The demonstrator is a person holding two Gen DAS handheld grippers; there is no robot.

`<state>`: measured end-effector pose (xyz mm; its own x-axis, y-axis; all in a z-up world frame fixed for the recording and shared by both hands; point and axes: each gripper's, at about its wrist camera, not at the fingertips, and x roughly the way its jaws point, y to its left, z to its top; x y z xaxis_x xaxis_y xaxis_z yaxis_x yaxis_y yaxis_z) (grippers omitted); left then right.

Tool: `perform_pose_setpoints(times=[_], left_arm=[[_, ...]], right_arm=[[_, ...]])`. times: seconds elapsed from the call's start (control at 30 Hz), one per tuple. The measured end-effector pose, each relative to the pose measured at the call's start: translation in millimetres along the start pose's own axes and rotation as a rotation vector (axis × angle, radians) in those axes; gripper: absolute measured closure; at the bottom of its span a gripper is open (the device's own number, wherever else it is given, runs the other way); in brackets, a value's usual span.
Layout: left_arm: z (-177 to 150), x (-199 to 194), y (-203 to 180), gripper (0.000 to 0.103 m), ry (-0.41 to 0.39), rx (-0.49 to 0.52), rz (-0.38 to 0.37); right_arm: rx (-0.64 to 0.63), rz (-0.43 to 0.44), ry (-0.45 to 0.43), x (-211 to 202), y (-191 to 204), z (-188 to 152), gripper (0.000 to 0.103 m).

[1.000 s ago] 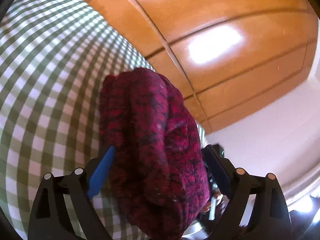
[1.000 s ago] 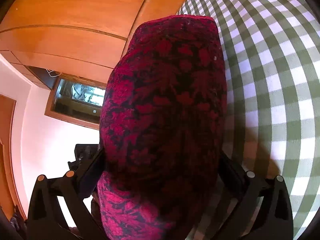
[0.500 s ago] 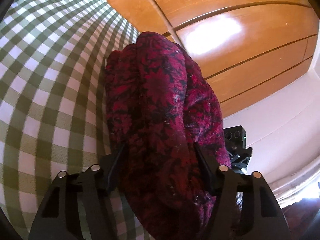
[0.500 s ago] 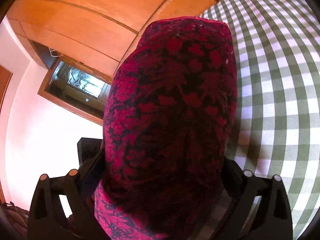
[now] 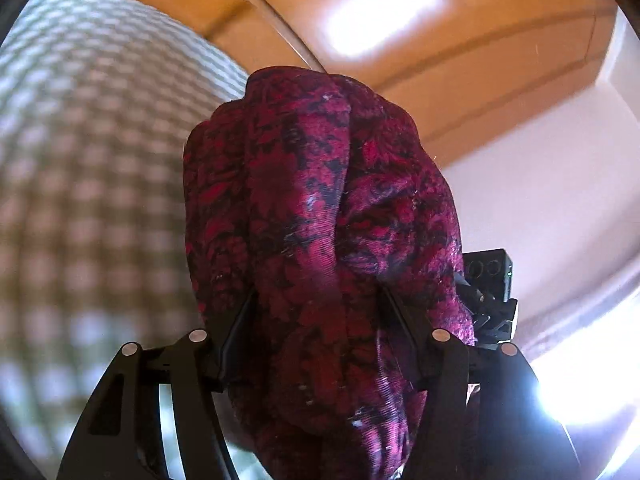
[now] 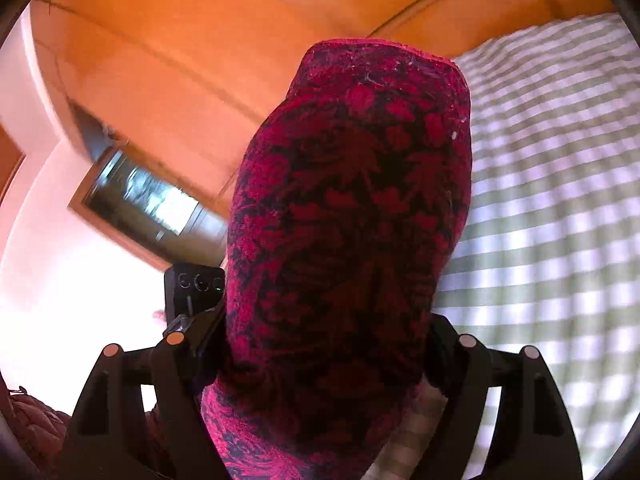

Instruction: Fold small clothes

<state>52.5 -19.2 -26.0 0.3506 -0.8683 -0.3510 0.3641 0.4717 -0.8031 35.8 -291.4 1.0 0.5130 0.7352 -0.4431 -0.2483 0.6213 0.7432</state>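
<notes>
Mid-fold, by the look of it: garment (image 5: 320, 216) lifted and carried between both tongs, not yet laid down. Next move, at a guess: lowering it onto the checked cloth (image 5: 92, 184), evenly from both ends, without letting the bunched layers slip loose.

Left first. Left gripper (image 5: 316, 320) clenched on the garment, fabric filling the gap between the fingers and spilling below them. Red and black patterned cloth bunched in thick vertical folds, long axis running away from the camera, far end toward the wooden panelling (image 5: 400, 12). Checked cloth to the left of it, blurred; whether touching or clear of the garment, impossible to tell. Other gripper's camera (image 5: 488, 276) peeking out just right of the bundle.

Then right. Right gripper (image 6: 324, 340) likewise clamped on the garment (image 6: 352, 208), cloth packed between the fingers. Here smoother, one broad face upward, long axis again straight ahead, squared end far from the camera. Checked cloth (image 6: 560, 200) to the right, panelling (image 6: 200, 40) left and above, dark framed opening (image 6: 144, 204) lower left.
</notes>
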Motion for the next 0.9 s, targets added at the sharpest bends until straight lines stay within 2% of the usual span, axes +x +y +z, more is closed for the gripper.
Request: perform_pose_setpoints(times=[0.23,0.3,0.37,0.4,0.43,0.5,0.53,0.6,0.63,0.77,0.83,0.9], left_arm=[[47,144,-70,0.043,0.184,0.147,0.016],[53,177,-85,0.043,0.218,0.184,0.057],[53,204,-97,0.045,0.247,0.252,0.152],[50,216,-100,0.045,0.258,0.28,0.201],[46,220,-100,0.045,0.26,0.286,0.208],[39,223,-102,0.046,0.241,0.313,0.233],[35,222,-105,0.046,0.223,0.336,0.255],[31,218,-106,0.048,0.196,0.342,0.276],[27,214,-109,0.05,0.179,0.346,0.283],[9,193,-106,0.054,0.144,0.358,0.29],[-3,181,-104,0.056,0.144,0.355,0.289],[-5,179,-100,0.056,0.15,0.353,0.296]], right_arm=[[0.083,-0.191,-0.186,-93,-57,10,0.025],[0.1,-0.269,-0.205,-105,-72,9,0.025],[0.115,-0.387,-0.184,-109,-87,3,0.024],[0.133,-0.425,-0.168,-112,-95,-1,0.023],[0.143,-0.44,-0.169,-113,-98,-4,0.021],[0.141,-0.49,-0.189,-123,-99,-10,0.009],[0.146,-0.518,-0.184,-128,-99,-8,0.006],[0.171,-0.569,-0.183,-132,-87,-2,0.006],[0.15,-0.613,-0.201,-143,-82,-1,0.007],[0.053,-0.741,-0.276,-152,-29,17,0.029],[0.007,-0.804,-0.265,-139,-11,32,0.04],[-0.014,-0.846,-0.198,-117,-10,47,0.051]])
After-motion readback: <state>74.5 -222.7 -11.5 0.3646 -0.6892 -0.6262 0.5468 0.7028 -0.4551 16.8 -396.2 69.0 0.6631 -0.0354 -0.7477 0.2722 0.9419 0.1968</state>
